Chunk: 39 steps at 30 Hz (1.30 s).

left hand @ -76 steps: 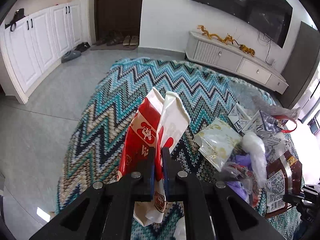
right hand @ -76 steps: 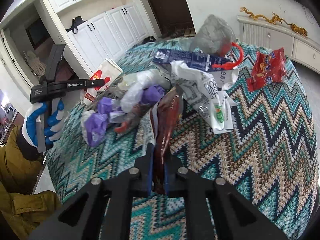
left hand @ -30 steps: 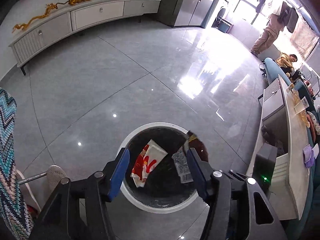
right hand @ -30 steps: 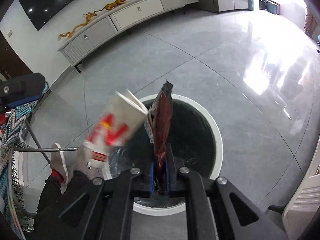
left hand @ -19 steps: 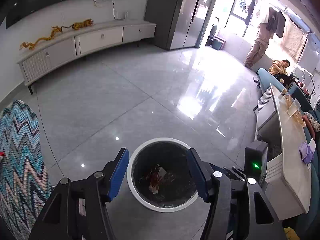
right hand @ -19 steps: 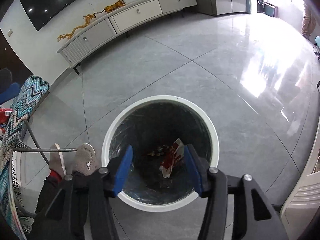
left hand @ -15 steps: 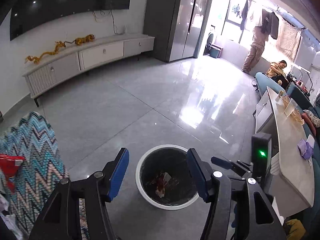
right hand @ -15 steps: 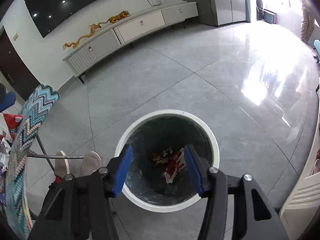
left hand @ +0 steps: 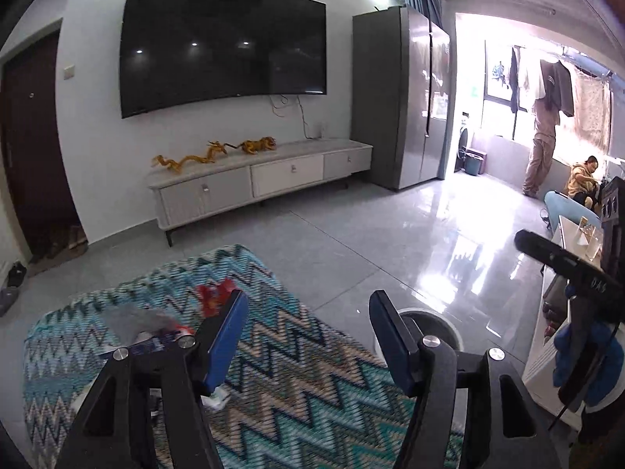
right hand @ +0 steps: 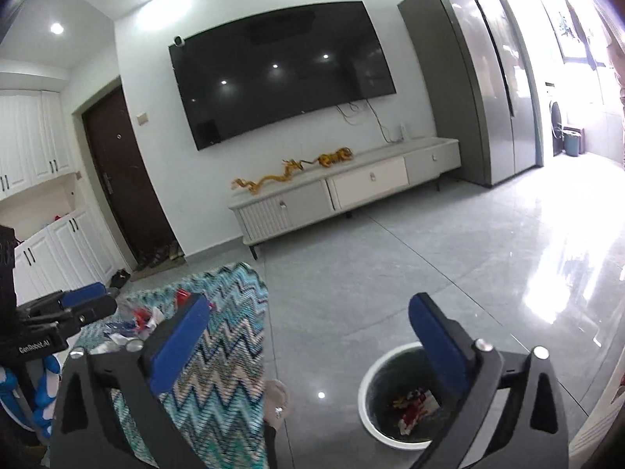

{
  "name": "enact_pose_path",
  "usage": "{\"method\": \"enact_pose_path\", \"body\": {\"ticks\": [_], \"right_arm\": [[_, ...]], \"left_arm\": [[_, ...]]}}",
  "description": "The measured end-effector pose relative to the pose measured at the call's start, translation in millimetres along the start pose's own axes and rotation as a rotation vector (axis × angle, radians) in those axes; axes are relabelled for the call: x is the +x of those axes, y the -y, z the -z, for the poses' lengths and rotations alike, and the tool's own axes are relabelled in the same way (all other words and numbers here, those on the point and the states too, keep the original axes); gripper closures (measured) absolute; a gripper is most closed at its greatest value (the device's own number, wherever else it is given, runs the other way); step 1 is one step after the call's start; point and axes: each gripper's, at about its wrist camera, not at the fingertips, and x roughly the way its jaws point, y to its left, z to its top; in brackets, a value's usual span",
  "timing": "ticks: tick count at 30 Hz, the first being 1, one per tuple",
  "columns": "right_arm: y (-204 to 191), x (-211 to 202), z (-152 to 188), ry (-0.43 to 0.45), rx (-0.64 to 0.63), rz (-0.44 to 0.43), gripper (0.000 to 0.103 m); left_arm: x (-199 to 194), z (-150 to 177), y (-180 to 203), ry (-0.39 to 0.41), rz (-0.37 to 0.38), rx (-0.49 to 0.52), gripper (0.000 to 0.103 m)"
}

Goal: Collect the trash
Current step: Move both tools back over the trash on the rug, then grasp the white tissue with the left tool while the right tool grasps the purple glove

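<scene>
My left gripper (left hand: 306,305) is open and empty above the zigzag-patterned table (left hand: 312,383). A red snack packet (left hand: 213,297) and a grey plastic bag (left hand: 133,320) lie on the table beyond my left finger. My right gripper (right hand: 312,320) is open and empty, raised between the table's edge (right hand: 230,336) and the white-rimmed trash bin (right hand: 371,422) on the floor at lower right. Red and white wrappers (right hand: 414,410) lie in the bin. The bin's rim (left hand: 441,322) also shows in the left wrist view. More trash (right hand: 136,320) lies on the table at left.
A white TV cabinet (left hand: 258,183) with gold dragon figures stands under a wall TV (left hand: 222,47). A grey wardrobe (left hand: 398,97) is at the right. My slippered foot (right hand: 277,402) is by the table. A white counter (left hand: 554,312) stands at far right. People are by the bright window (left hand: 547,133).
Both grippers dropped their wrappers into the bin and opened. Both have since tilted up and swung left from the bin toward the table.
</scene>
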Motion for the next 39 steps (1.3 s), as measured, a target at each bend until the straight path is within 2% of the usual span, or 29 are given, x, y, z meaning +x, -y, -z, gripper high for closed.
{"method": "enact_pose_path", "body": {"ticks": [3, 6, 11, 14, 17, 20, 26, 28, 29, 33, 36, 39], "right_arm": [[-32.6, -5.3, -10.9, 0.031, -0.045, -0.046, 0.000], [-59.4, 0.8, -13.6, 0.018, -0.107, -0.077, 0.000], [-100.2, 22.9, -4.1, -0.060, -0.188, -0.132, 0.000], [-120.6, 40.9, 8.1, -0.113, -0.209, -0.174, 0.000], [-137.5, 59.5, 23.4, -0.180, -0.224, -0.221, 0.000], [-162.9, 84.0, 39.6, -0.266, -0.260, -0.290, 0.000], [-213.1, 118.5, 77.3, -0.409, -0.357, -0.395, 0.000], [-231.3, 127.4, 90.9, -0.464, -0.384, -0.452, 0.001], [-240.5, 132.3, 97.6, -0.494, -0.396, -0.484, 0.005], [-281.5, 145.7, 126.9, -0.620, -0.454, -0.609, 0.029], [-316.4, 150.1, 149.4, -0.688, -0.536, -0.683, 0.036], [-349.1, 156.3, 168.9, -0.728, -0.609, -0.719, 0.039]], "left_arm": [[-29.3, 16.8, -51.0, 0.010, -0.075, -0.041, 0.040], [-52.9, 41.8, -106.2, 0.003, -0.174, -0.081, 0.040], [-73.1, 99.8, -189.8, -0.082, -0.344, -0.174, 0.040], [-78.5, 135.2, -224.8, -0.144, -0.388, -0.258, 0.040], [-80.4, 169.0, -236.8, -0.208, -0.360, -0.349, 0.042], [-67.0, 191.9, -239.0, -0.263, -0.288, -0.392, 0.046], [-36.9, 221.6, -233.8, -0.348, -0.162, -0.390, 0.055], [-28.3, 229.1, -230.8, -0.367, -0.131, -0.386, 0.063], [-25.1, 231.8, -229.9, -0.373, -0.117, -0.388, 0.074], [-22.6, 239.7, -226.8, -0.347, -0.095, -0.378, 0.085], [-27.6, 244.6, -229.8, -0.317, -0.089, -0.402, 0.088], [-38.0, 247.2, -234.5, -0.285, -0.111, -0.429, 0.089]]}}
